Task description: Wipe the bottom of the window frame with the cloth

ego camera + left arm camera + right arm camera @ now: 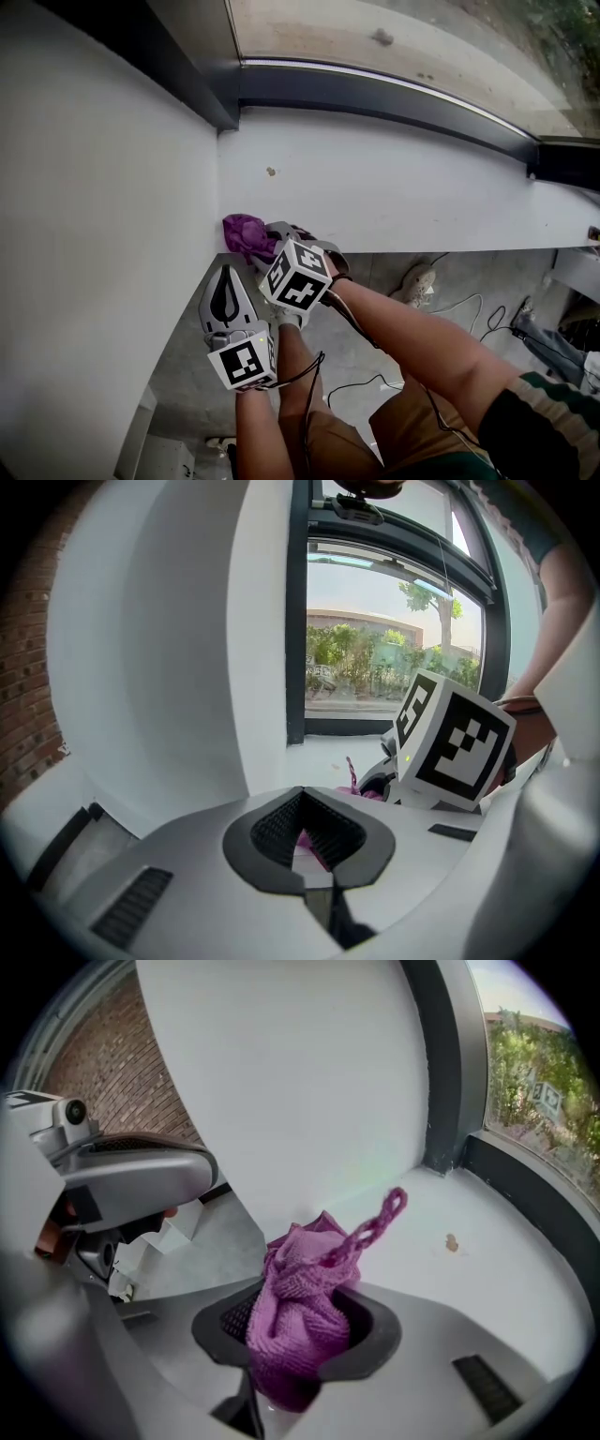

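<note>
A crumpled purple cloth [246, 234] with a loose knitted loop [384, 1211] is gripped in my right gripper [267, 242], whose jaws are shut on it [300, 1335]. It hovers at the near edge of the white sill [394, 187], close to the left wall corner. The dark bottom rail of the window frame [375, 94] runs along the sill's far side, well beyond the cloth. My left gripper [227, 274] sits just below and left of the right one, off the sill, jaws shut on nothing [305, 841]. Its view shows the right gripper's marker cube [455, 742].
A white wall [94, 234] closes the left side, with a dark upright frame post [202, 56] at the corner. A small brown speck [271, 172] lies on the sill. Below, the floor holds a shoe [419, 279] and cables [469, 305].
</note>
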A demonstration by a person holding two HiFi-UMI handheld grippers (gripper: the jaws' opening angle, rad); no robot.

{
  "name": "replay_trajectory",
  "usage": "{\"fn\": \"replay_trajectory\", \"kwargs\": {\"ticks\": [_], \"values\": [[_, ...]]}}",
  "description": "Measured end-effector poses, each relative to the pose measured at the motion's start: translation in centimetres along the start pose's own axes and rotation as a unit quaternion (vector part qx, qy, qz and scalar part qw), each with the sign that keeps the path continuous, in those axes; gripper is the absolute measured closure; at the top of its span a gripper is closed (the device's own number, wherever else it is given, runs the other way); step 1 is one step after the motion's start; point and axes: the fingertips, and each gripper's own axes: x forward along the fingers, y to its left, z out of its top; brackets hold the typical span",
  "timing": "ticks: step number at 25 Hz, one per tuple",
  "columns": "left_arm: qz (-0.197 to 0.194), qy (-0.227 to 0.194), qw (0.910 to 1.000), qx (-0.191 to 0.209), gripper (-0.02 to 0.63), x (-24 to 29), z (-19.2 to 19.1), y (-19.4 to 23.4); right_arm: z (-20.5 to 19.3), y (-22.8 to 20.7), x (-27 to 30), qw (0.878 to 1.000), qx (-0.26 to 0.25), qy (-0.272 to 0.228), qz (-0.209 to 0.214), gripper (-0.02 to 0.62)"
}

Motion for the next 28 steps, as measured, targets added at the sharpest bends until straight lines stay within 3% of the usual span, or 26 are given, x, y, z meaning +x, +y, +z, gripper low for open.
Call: {"fn": "replay_trajectory", "kwargs": {"ticks": [6,16,28], "values": [[-0.006,-0.002,1.0,0.002,0.603,0.9,0.9,-0.6,1.6,-2.8,-0.1,1.0,-0.002,-0.008,-0.017,0.451],[-0.031,-0.013,0.9993,0.014,0.603,3.8,2.9,-1.4,5.3,-11.4,-0.6,0.997,0.014,-0.025,-0.076,0.451],[-0.046,-0.038,0.998,0.02,0.603,6.6,7.3,-2.9,6.3,-13.2,-0.8,0.993,0.036,-0.045,-0.099,0.451]]}}
